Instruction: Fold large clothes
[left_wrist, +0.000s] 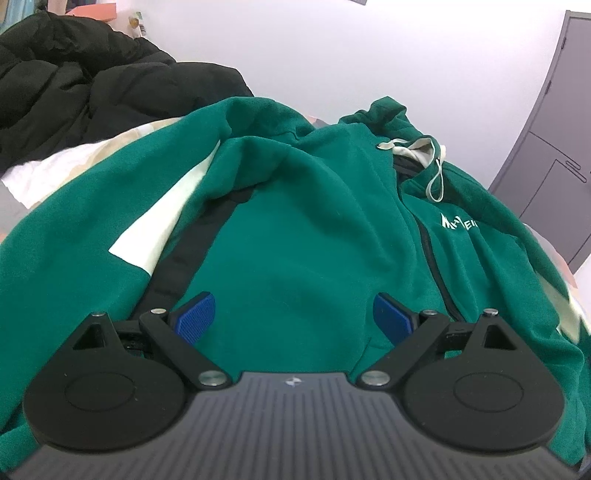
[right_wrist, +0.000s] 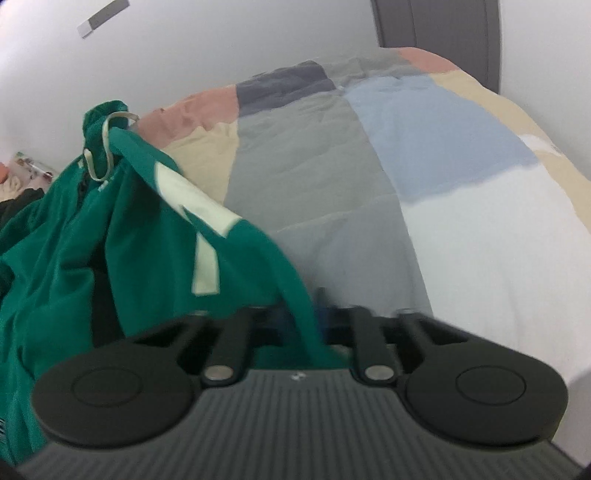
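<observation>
A large green zip hoodie with cream panels and a white chest logo lies spread front-up on the bed, hood toward the wall. My left gripper hovers over its lower front, its blue pads wide apart and open, with nothing between them. In the right wrist view the green hoodie fills the left side, and a strip of its fabric runs down between the fingers of my right gripper, which is shut on it. The right pads are mostly hidden by cloth and blur.
A black puffy jacket is heaped at the back left. A patchwork quilt in grey, blue, pink, beige and white covers the bed to the right. A grey wardrobe stands at the far right against a white wall.
</observation>
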